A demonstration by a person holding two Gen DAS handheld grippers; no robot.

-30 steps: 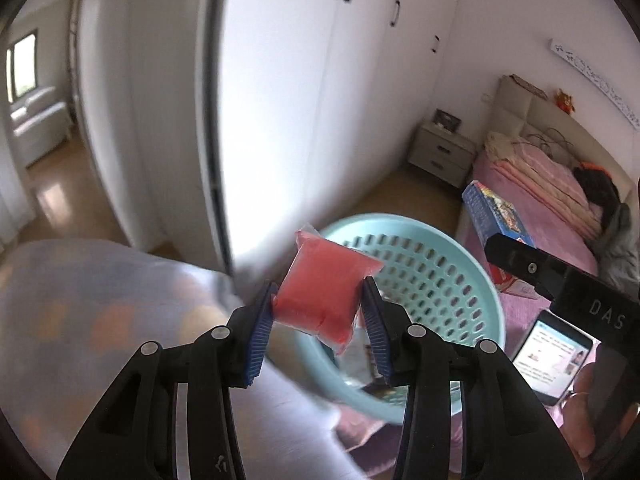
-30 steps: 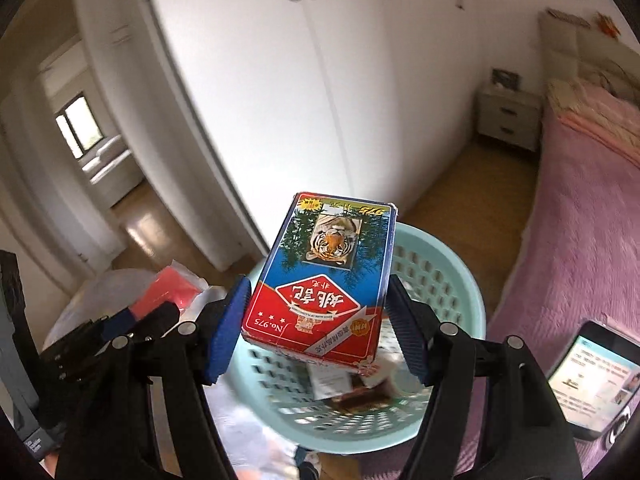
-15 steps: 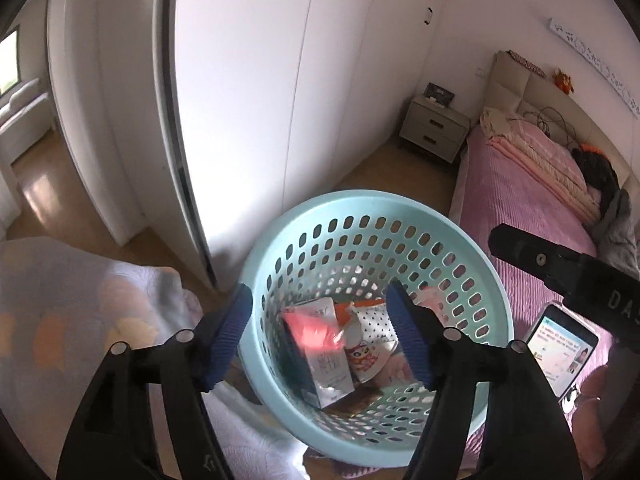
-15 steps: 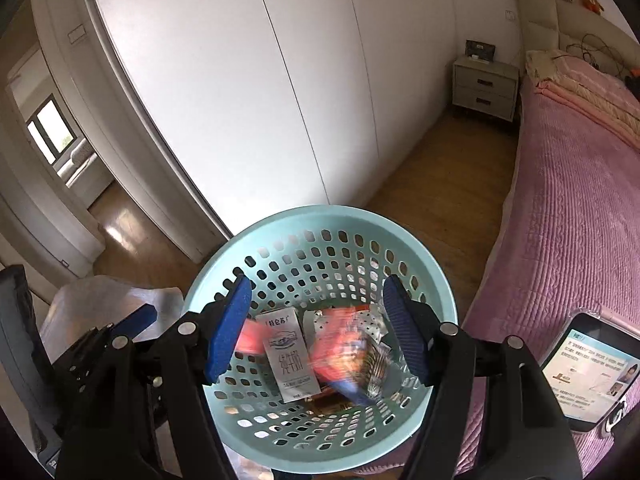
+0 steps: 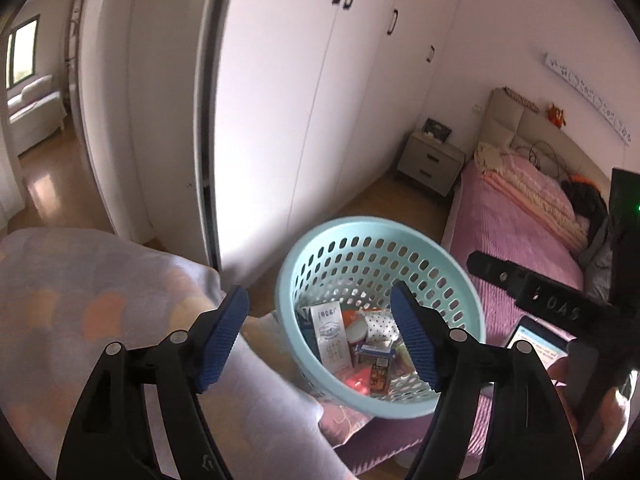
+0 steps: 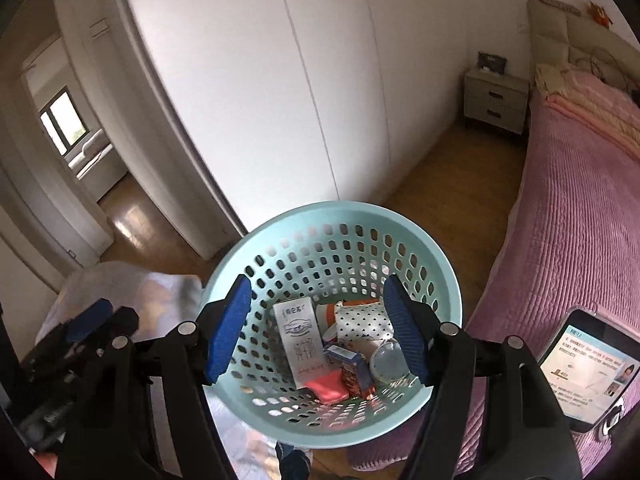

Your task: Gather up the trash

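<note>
Red pouch (image 6: 327,385) now in basket (image 6: 304,216)

A: Where does the left wrist view sit?
B: Above the basket (image 5: 380,256), looking down at an angle from its left.
A: And the right?
B: Nearer, almost straight over the basket (image 6: 332,216). Both share it, the wardrobe (image 5: 280,100) and the bed (image 6: 580,220) beyond.

We see a perforated, smooth plastic laundry basket (image 6: 436,256), glossy white wardrobe doors (image 6: 248,92), a ribbed pink cloth bedspread (image 6: 576,232) and a shiny wooden floor (image 6: 448,176).
</note>
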